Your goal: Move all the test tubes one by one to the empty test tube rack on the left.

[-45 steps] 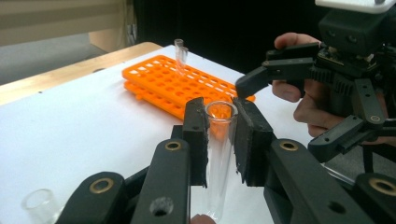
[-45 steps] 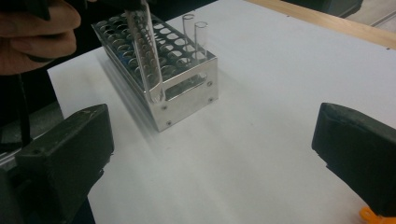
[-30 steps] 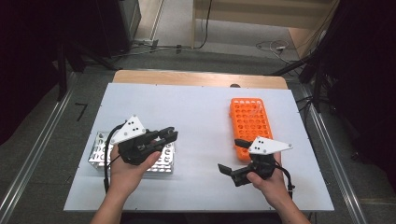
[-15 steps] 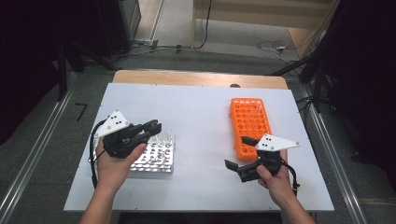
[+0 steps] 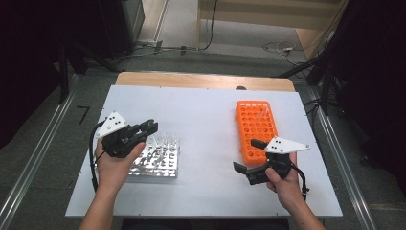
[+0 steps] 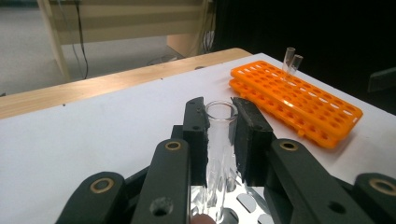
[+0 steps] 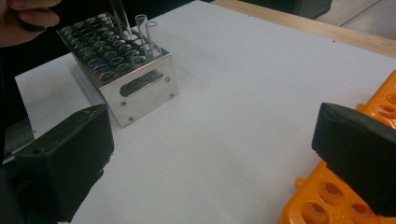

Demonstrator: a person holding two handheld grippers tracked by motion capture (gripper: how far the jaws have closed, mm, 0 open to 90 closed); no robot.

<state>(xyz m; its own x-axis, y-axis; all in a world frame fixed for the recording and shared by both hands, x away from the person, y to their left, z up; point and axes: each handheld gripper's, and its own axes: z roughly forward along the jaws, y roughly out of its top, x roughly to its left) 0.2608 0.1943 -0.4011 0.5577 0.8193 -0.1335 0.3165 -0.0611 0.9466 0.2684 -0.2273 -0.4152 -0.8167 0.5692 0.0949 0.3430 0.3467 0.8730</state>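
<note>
Tongs on the left (image 6: 219, 126) pinching a clear glass test tube (image 6: 219, 140), both pads pressed against its sides just below the open rim. Tube upright between them, its lower end over the metal rack (image 5: 158, 160); whether it sits in a hole cannot be told. Rack stands near the surface's (image 5: 201, 110) left edge, toward the near side, with a few more tubes (image 7: 147, 32) upright along one end. Right tongs (image 5: 249, 158) spread wide and empty, held low over the surface near its near right corner, just beside the orange rack (image 5: 256, 127). Orange rack lies flat toward the right edge; two tubes (image 6: 292, 60) stand tilted at its far end.
</note>
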